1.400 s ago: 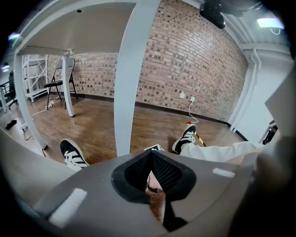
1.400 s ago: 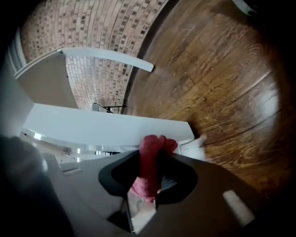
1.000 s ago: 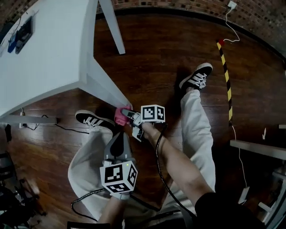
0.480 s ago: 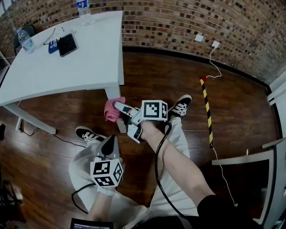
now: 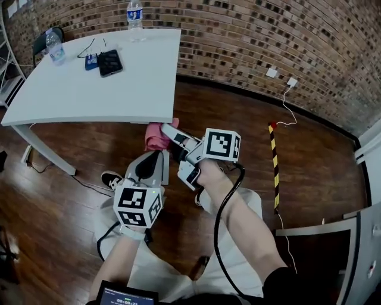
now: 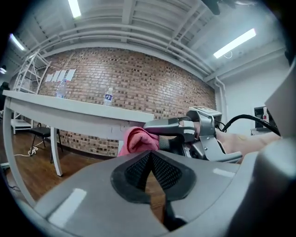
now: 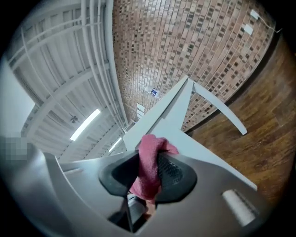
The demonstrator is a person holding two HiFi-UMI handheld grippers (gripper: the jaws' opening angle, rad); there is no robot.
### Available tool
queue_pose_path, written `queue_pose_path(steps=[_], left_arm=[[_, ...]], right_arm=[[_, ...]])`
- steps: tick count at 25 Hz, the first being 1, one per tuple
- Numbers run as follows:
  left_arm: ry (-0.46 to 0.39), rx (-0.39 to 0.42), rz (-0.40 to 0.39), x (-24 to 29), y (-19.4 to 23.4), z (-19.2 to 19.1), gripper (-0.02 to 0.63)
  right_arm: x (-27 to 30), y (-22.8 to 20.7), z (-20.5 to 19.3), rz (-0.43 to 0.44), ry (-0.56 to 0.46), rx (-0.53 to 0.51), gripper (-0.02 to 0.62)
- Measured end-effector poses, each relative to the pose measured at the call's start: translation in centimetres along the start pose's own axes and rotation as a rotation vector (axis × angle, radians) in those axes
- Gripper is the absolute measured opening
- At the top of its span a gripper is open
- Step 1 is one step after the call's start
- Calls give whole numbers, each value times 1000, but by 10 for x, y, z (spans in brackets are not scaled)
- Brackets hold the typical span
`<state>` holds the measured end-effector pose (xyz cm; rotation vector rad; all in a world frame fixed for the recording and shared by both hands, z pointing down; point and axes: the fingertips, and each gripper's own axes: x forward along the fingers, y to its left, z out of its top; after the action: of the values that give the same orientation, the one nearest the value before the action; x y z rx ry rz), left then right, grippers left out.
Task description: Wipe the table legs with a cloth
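I held the pink cloth (image 5: 155, 138) clamped in the right tool (image 5: 169, 132), counter (image 5: 89, 89) corner just ahead, presumably for wiping; left tool (image 5: 158, 156) alongside, shut, empty.

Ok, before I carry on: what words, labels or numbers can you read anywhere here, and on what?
No text reads clearly.
Water bottle: blue label, print too small to read.
Second bottle: label unreadable.
Screen at the bottom edge: digits, too blurred to read.
Pinned-up sheets: too small to read.
Marker cubes: black square patterns, no words.
Floor strip: yellow-black stripes, no words.
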<state>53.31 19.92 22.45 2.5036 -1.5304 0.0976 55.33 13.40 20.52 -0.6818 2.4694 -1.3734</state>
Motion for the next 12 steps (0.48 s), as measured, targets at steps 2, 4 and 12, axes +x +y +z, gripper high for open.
queue_pose_path(steps=[2,4,12], left_arm=[[3,17,-9,4,0,1,4],[13,22,-20,3,0,-3,3],[19,165,74,-13,7,4,198]], right_arm=[[0,-4,0,-4,-11,11,94],[0,-6,-3,1,-13,6,94],[-8,0,-8,29,-9,-18,93]])
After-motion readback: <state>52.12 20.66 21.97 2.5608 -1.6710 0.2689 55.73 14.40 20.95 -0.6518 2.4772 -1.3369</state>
